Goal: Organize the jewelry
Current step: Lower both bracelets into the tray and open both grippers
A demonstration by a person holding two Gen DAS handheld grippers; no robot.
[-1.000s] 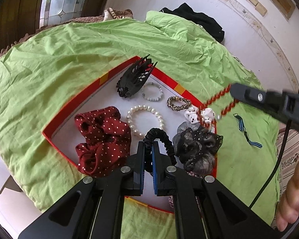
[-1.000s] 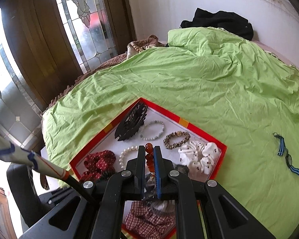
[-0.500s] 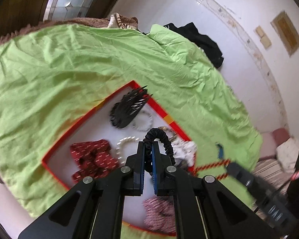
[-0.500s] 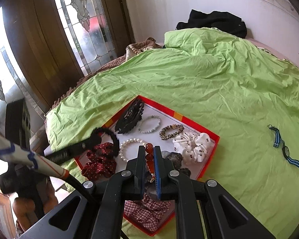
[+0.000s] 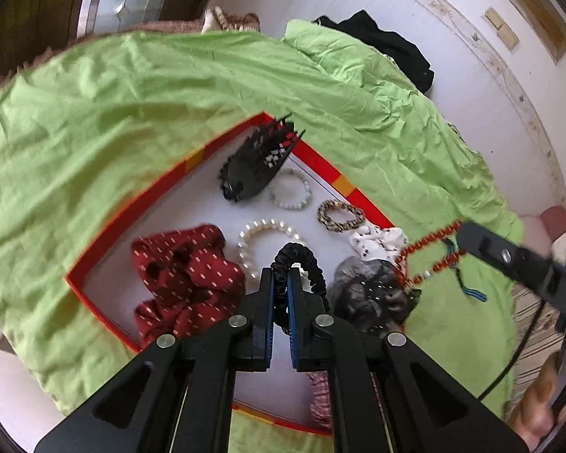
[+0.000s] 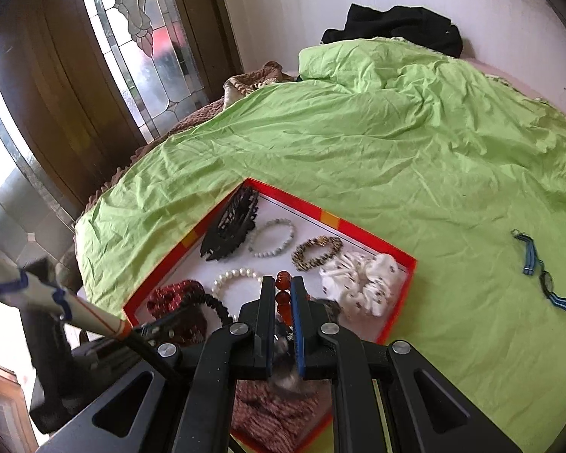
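Holding black scrunchie [image 5: 302, 264] pinched in closed left gripper [image 5: 280, 287] and red bead strand [image 6: 283, 296] clamped in closed right gripper [image 6: 283, 294], above red tray [image 6: 362, 232], apparently for sorted placement.

Left gripper [image 5: 280, 283] and right gripper [image 6: 283, 294] both clamped, raised

Both cameras look down from close above the near edge of the red tray [image 5: 322, 168] [image 6: 366, 228], sharing it and the green sheet [image 5: 94, 120] [image 6: 396, 143].
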